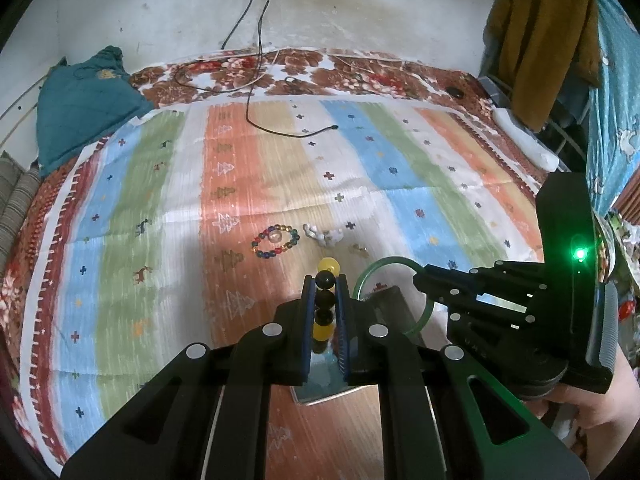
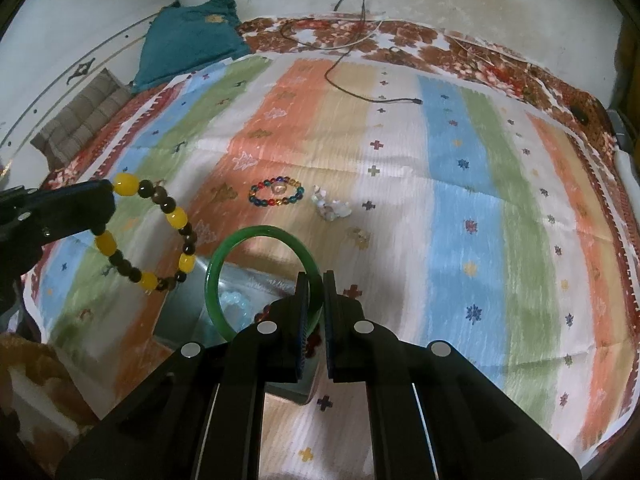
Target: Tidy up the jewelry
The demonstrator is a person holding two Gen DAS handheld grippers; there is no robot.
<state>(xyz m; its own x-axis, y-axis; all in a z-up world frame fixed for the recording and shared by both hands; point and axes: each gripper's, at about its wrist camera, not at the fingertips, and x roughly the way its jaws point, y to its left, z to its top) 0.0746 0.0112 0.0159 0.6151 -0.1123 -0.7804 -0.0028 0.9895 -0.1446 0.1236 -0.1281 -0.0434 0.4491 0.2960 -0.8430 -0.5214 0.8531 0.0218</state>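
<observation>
My left gripper (image 1: pixel 325 284) is shut on a bracelet of yellow and dark beads (image 1: pixel 325 300); in the right wrist view the bracelet (image 2: pixel 160 236) hangs from it at the left. My right gripper (image 2: pixel 316 280) is shut on a green bangle (image 2: pixel 224 268), also seen in the left wrist view (image 1: pixel 384 268). Both are held just above a clear box (image 2: pixel 192 308) with a pale blue bracelet (image 2: pixel 236 304) and dark red beads inside. On the striped cloth beyond lie a multicoloured bead bracelet (image 1: pixel 275 242), a white ornament (image 1: pixel 324 236) and a small gold piece (image 1: pixel 359 250).
The striped cloth (image 2: pixel 460 200) covers a bed with a floral sheet. A black cable (image 1: pixel 288 130) trails across the far part. A teal cloth bundle (image 1: pixel 80 108) lies at the far left. Clothes (image 1: pixel 544 40) hang at the right.
</observation>
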